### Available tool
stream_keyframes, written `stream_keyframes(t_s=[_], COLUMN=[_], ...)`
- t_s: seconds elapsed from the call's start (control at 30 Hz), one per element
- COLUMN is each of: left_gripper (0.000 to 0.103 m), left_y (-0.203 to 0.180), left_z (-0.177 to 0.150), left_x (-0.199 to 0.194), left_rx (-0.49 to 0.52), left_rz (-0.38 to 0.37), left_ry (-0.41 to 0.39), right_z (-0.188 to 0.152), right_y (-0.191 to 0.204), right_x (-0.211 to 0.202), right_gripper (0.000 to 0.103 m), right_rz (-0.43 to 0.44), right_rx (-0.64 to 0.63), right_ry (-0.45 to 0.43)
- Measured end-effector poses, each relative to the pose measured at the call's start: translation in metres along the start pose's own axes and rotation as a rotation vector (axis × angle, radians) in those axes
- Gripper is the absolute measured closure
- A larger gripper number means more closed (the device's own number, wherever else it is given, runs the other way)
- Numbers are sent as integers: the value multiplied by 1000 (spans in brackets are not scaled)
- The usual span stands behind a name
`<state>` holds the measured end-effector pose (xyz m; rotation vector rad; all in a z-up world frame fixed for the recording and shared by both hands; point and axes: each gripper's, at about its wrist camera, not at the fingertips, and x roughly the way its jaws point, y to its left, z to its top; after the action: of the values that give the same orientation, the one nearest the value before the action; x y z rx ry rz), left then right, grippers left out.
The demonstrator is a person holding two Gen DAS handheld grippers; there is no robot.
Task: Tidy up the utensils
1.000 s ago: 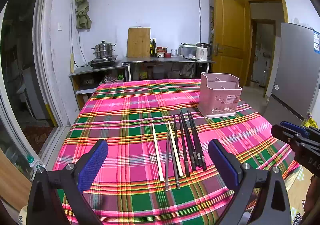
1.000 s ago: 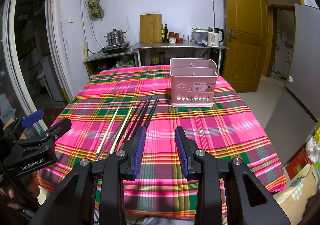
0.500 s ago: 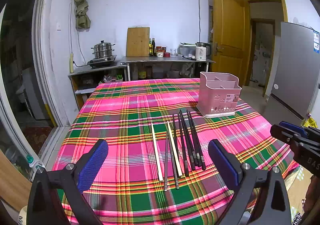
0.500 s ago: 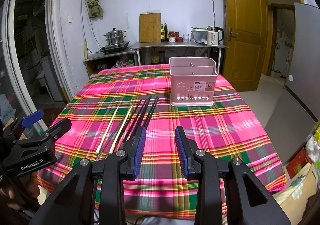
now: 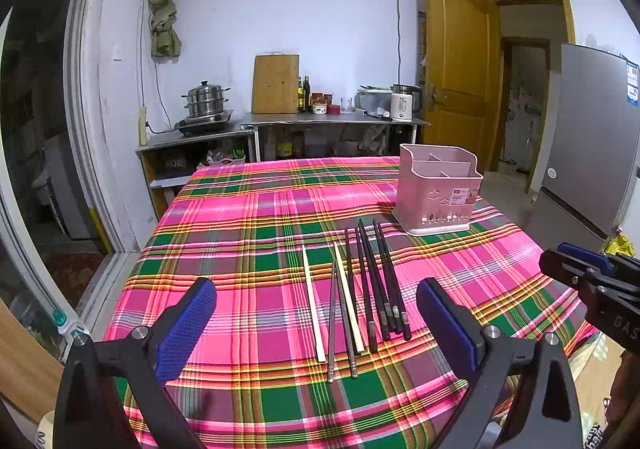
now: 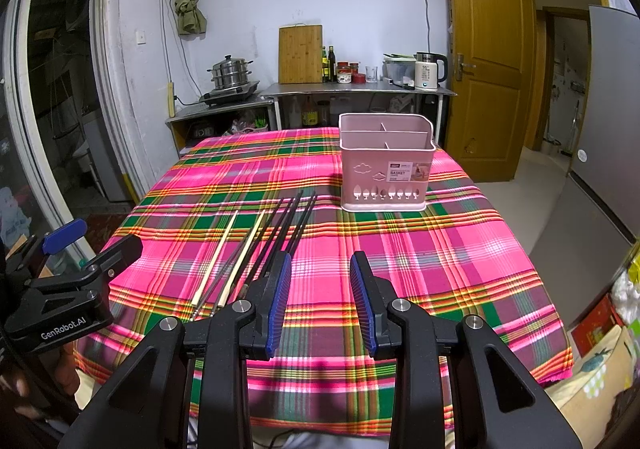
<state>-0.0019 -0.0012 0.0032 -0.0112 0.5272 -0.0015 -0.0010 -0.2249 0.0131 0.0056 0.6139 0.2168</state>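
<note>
Small kitchen w/ white walls, a steel counter at the back and a yellow wooden door; in front, a table under a pink-green plaid cloth (image 5: 248, 217). On it lie the chopsticks, side by side, tips pointing away toward the holder — prob. laid out so each can be pinched at its near end. Two pale wooden chopsticks (image 5: 312, 305) sit leftmost, two thin grey metal chopsticks (image 5: 340, 333) cross between and beside them, and the black chopsticks (image 5: 380, 281) bunch on the right, touching each other. The pink plastic compartment utensil holder (image 6: 386, 165) stands upright beyond them, empty as far as its top shows, open side up to take them.

Left gripper (image 5: 316, 317) hovers low over the near edge, blue-padded jaws spread wide, framing the whole row; nothing held. Right gripper (image 6: 320, 297) is level, aimed at the holder, jaws partly apart w/ bare cloth between, just right of the black ends. Nothing sorted yet, I'd judge.
</note>
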Motion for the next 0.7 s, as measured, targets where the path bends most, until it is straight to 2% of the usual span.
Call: stream_keyframes(t_s=[0.7], left_gripper=[2], left_y=[-1], left_z=[0], left_x=[-1], left_rx=[-1], left_rz=[-1], left_ry=[2], right_z=[0], right_y=[0], right_x=[1], right_gripper=[71], right_rz=[1], right_rx=[0], right_ry=[4])
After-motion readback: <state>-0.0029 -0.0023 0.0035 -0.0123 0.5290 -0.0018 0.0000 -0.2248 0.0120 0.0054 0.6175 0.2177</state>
